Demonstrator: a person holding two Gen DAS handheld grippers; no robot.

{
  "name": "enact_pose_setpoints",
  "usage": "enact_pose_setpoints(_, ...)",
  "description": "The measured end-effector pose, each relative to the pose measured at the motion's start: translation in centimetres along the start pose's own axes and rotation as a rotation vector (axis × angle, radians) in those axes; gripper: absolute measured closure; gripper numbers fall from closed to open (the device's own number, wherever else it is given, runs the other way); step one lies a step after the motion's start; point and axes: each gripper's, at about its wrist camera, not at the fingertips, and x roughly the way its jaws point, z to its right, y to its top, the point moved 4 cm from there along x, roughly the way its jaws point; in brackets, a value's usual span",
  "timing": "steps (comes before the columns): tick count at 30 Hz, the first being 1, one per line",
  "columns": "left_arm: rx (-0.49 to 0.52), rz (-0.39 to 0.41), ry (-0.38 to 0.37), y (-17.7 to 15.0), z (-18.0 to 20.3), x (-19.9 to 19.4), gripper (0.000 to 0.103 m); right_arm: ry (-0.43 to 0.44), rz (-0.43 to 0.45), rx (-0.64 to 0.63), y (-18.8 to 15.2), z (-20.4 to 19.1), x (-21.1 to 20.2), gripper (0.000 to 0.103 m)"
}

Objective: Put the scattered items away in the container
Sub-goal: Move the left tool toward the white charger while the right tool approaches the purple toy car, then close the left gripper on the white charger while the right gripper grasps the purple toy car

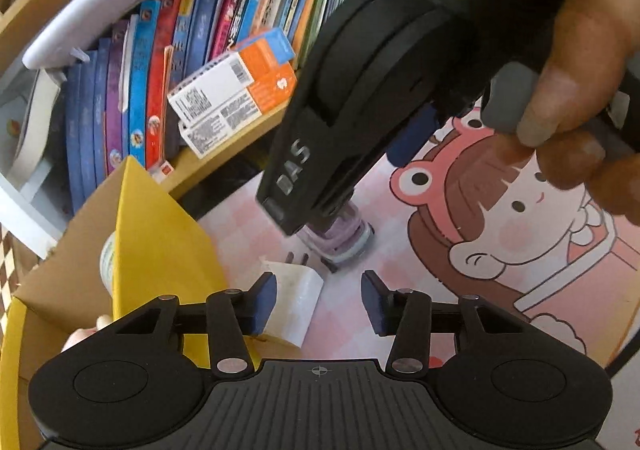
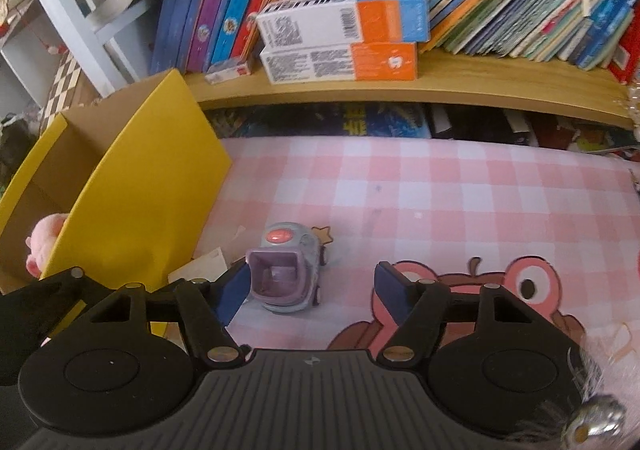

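A small purple-grey toy car stands on the pink checked mat. My right gripper is open, low over the mat, its left finger beside the car. In the left wrist view the right gripper's body hangs over the same car. My left gripper is open and empty, with a white plug adapter by its left finger, next to the yellow cardboard box. The box holds a pink soft toy and a pale cup-like item.
A wooden shelf with upright books and two stacked white-orange cartons runs behind the mat. A small white box lies on the shelf. A cartoon girl is printed on the mat. White shelving stands at the left.
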Motion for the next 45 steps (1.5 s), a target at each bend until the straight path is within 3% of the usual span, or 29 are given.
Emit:
enact_pose_setpoints(4, 0.004, -0.020, 0.060, 0.0, 0.2, 1.0, 0.054, 0.010, -0.014, -0.011, 0.3, -0.5, 1.0, 0.036)
enact_pose_setpoints(10, -0.003, -0.042, 0.068, 0.1, 0.1, 2.2, 0.054, 0.033, -0.032, -0.004, 0.7, -0.2, 2.3, 0.040)
enact_pose_setpoints(17, 0.013, -0.056, 0.078, 0.5, -0.1, 3.3, 0.051, 0.094, -0.055, -0.044, 1.2, -0.1, 2.8, 0.057)
enact_pose_setpoints(25, 0.019, -0.079, 0.059, 1.1, -0.8, 4.3, 0.046, 0.123, -0.040, -0.043, 1.1, 0.7, 1.5, 0.068)
enact_pose_setpoints(35, -0.018, -0.125, -0.034, 1.5, -2.3, 5.1, 0.047, 0.130, -0.040, -0.031, 0.8, 1.7, 0.5, 0.068)
enact_pose_setpoints(45, -0.039, -0.138, -0.038, 1.5, -2.0, 4.8, 0.046, 0.136, -0.060, -0.084, 1.0, 0.8, 1.5, 0.066)
